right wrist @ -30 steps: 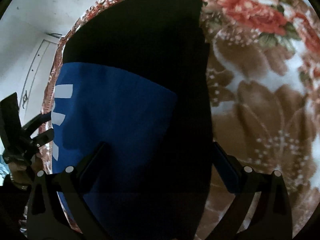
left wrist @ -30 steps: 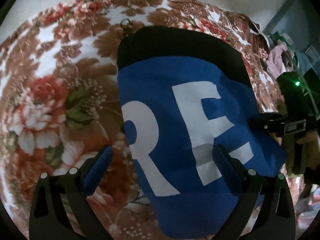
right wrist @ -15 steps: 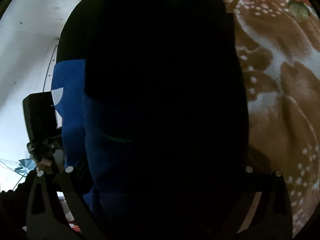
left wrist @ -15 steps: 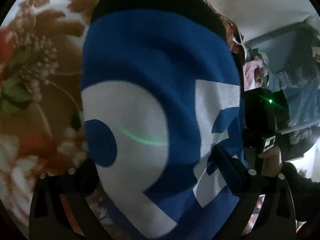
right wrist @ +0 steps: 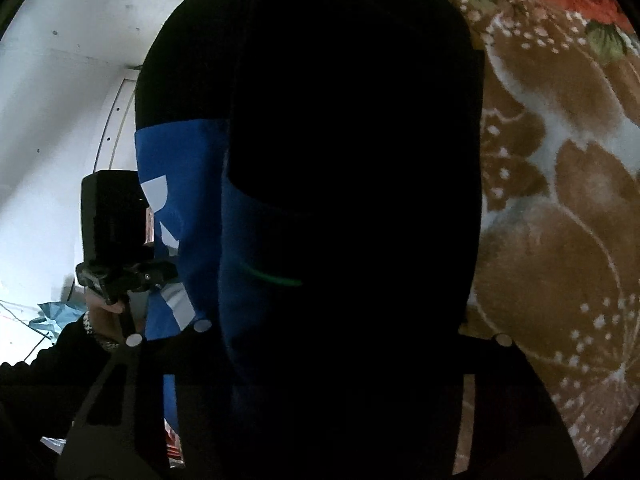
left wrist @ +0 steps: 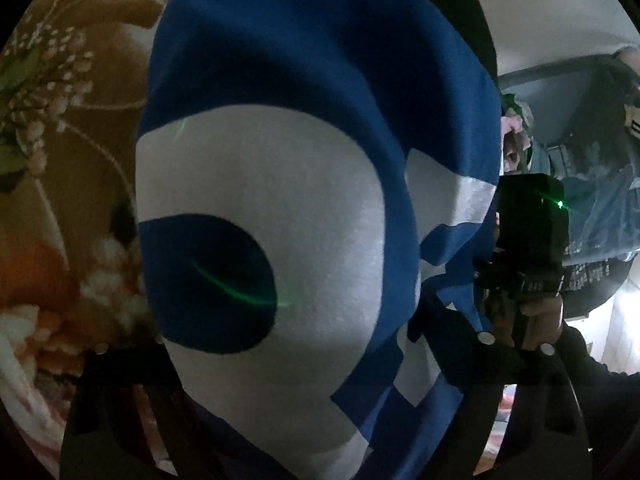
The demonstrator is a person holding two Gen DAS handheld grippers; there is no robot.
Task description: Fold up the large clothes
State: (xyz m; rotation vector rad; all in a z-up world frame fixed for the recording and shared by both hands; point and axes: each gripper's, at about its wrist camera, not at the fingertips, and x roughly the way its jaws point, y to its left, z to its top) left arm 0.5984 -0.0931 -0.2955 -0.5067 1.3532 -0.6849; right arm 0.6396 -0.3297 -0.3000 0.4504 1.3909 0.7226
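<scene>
On the far left of the left wrist view lies the floral blanket (left wrist: 68,168), a plush brown and cream spread with pink blossoms, serving as the soft bed surface on which the folding is done. Over it, filling the middle, lies the blue garment (left wrist: 320,80), a smooth matte knit with large white block lettering and a black band at its far end; its near edge runs in between the fingers of the left gripper (left wrist: 320,360), whose jaws are closing around the cloth, though whether the pads already press on it I cannot tell. Further right, a hand (left wrist: 536,320) carries the right gripper (right wrist: 348,332), probably placed at the matching corner so both ends lift together for an even fold. In the right wrist view the black part of the garment hides almost everything; those jaws are closing too, with cloth between them, their contact unseen.
</scene>
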